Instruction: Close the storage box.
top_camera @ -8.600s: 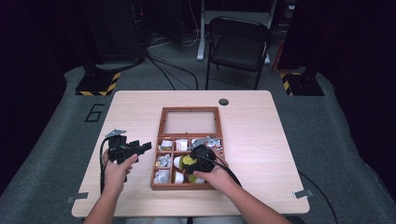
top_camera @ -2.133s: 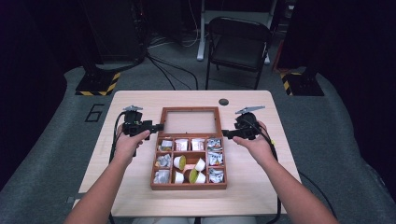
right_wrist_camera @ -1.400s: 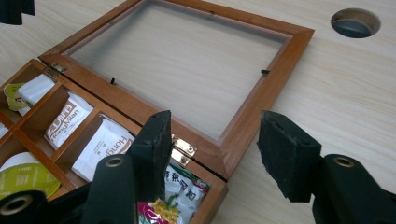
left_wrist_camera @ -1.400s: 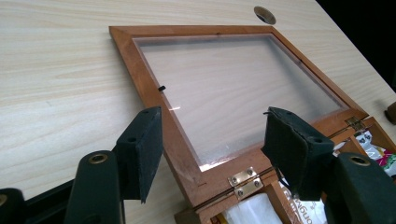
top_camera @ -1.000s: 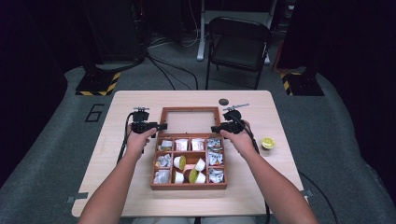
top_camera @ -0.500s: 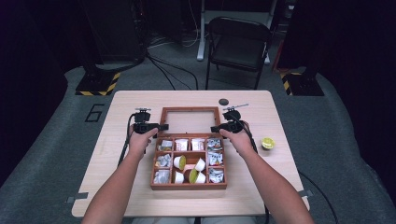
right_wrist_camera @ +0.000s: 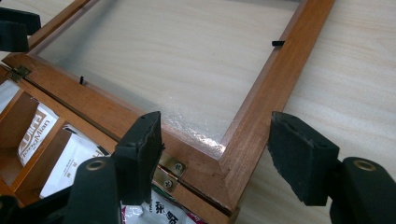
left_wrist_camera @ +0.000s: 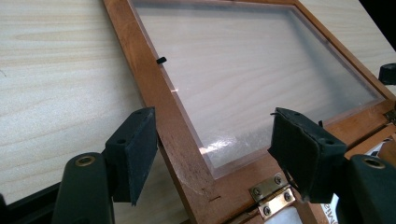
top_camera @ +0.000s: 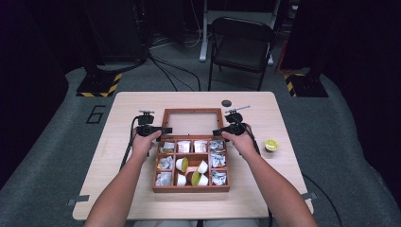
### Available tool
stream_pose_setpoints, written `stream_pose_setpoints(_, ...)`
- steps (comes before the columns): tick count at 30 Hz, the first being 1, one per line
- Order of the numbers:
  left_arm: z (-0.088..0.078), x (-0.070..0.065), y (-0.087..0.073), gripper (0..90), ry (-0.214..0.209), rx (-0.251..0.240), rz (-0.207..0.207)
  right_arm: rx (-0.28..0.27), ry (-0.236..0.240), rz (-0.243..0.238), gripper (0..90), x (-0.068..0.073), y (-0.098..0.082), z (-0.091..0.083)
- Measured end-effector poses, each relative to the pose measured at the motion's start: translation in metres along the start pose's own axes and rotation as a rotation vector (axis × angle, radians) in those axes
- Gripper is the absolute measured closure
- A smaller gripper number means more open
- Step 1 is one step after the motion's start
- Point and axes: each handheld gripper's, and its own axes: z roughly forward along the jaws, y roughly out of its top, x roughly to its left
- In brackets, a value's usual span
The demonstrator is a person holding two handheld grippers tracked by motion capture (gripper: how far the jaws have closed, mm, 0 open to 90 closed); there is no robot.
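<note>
A wooden compartment box (top_camera: 191, 188) sits on the table with its glazed lid (top_camera: 192, 111) folded back flat behind it. My left gripper (top_camera: 163, 130) is at the lid's left hinge corner and my right gripper (top_camera: 218, 132) at its right hinge corner. In the left gripper view the jaws (left_wrist_camera: 215, 119) straddle the lid frame (left_wrist_camera: 154, 88) near a brass hinge (left_wrist_camera: 271, 196) without pressing on it. The right gripper (right_wrist_camera: 217, 128) likewise straddles the frame corner (right_wrist_camera: 243, 140) with a gap at each pad. Both sets of jaws have just been opening.
The box holds sachets (top_camera: 217, 161), white cups (top_camera: 180, 164) and yellow-green pieces. A yellow-green half fruit (top_camera: 271, 144) lies on the table to the right of the box. A small black disc (top_camera: 226, 102) lies behind the lid. A folding chair (top_camera: 241, 45) stands beyond the table.
Both hands went from the box's front compartments to the lid's hinge corners and have since stayed there. Both sets of jaws now stand wider. The half fruit now lies on the table.
</note>
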Motion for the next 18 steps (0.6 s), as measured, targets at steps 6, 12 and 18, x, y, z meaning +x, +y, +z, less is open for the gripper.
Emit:
stream_pose_setpoints(6,0.0037,0.0019,-0.0011,31.0,0.002,0.01,-0.005,0.021,0.006,0.008,31.7,-0.004,-0.001,0.0047)
stream_pose_setpoints(12,0.0066,0.0037,-0.0026,30.2,-0.002,0.019,-0.011,0.018,0.014,0.018,30.6,-0.0055,-0.0007,0.0066)
stream_pose_setpoints(18,0.0078,0.0054,-0.0027,31.3,-0.005,0.019,-0.019,0.03,0.027,0.044,29.3,-0.0076,-0.0003,0.0081)
